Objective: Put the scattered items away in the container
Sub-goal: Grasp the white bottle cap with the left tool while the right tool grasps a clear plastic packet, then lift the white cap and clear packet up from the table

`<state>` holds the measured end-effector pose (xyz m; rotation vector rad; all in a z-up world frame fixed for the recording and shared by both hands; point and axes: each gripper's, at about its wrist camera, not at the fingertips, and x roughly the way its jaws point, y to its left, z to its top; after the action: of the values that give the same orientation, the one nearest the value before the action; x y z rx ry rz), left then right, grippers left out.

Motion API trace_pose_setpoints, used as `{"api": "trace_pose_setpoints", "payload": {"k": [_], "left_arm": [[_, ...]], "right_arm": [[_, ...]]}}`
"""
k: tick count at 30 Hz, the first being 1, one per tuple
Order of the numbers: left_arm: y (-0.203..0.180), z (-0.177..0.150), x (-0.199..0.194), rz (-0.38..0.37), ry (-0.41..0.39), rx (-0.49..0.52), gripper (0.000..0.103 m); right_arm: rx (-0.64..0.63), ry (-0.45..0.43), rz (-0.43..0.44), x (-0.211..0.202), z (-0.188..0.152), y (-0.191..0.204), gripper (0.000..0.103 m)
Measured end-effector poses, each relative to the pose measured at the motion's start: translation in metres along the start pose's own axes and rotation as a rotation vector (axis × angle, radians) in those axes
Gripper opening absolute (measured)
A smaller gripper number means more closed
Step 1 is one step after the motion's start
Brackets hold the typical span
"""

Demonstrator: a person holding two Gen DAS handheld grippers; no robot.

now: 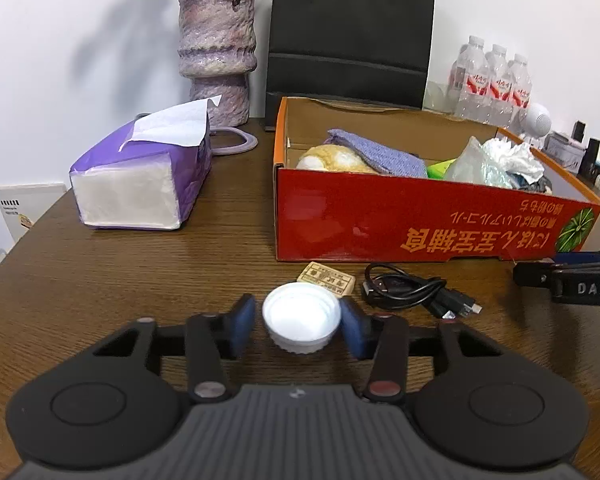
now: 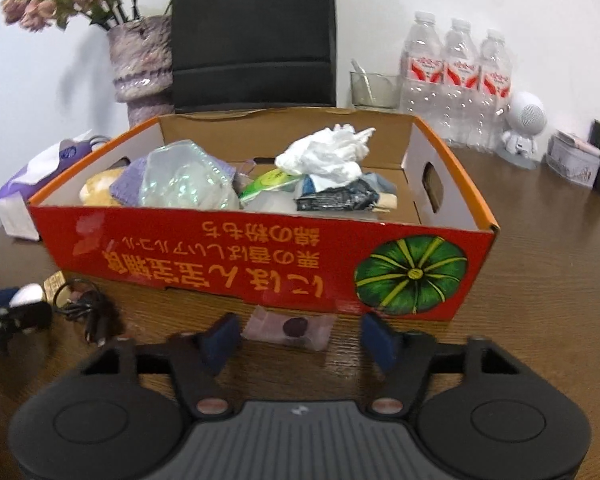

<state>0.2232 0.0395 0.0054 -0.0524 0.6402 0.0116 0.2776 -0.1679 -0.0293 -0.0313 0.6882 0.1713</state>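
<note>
A red cardboard box (image 1: 380,216) stands on the wooden table, holding cloths, plastic bags and other items; it also shows in the right wrist view (image 2: 220,256). My left gripper (image 1: 298,326) has its blue pads either side of a white bottle cap (image 1: 300,316), the right pad touching it, a slight gap at the left. Beyond it lie a small tan packet (image 1: 327,280) and a black cable (image 1: 416,290). My right gripper (image 2: 296,338) is open, and a small clear wrapped candy (image 2: 290,328) lies on the table between its fingers. The right gripper shows in the left wrist view (image 1: 572,280).
A purple tissue pack (image 1: 140,176) lies left of the box. A purple vase (image 1: 216,52), a black chair back (image 1: 352,32), water bottles (image 2: 456,76), a glass (image 2: 374,88) and a white robot figure (image 2: 524,128) stand behind.
</note>
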Motion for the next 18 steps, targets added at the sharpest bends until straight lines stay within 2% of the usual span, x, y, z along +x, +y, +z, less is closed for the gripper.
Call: {"api": "trace_pose_setpoints", "payload": {"k": [3, 4, 10, 18], "left_arm": [[0.0, 0.0, 0.0, -0.011, -0.004, -0.001, 0.041], [0.0, 0.0, -0.001, -0.013, -0.005, -0.002, 0.041], [0.002, -0.001, -0.004, -0.015, -0.017, -0.017, 0.041], [0.003, -0.004, -0.011, -0.004, -0.039, -0.037, 0.041]], "right_arm": [[-0.004, -0.005, 0.017, -0.005, -0.002, -0.001, 0.022], [-0.005, -0.006, 0.016, -0.006, -0.003, -0.001, 0.002], [0.015, -0.011, 0.057, -0.012, -0.006, -0.006, 0.001], [0.034, -0.064, 0.089, -0.031, -0.01, -0.009, 0.001]]}}
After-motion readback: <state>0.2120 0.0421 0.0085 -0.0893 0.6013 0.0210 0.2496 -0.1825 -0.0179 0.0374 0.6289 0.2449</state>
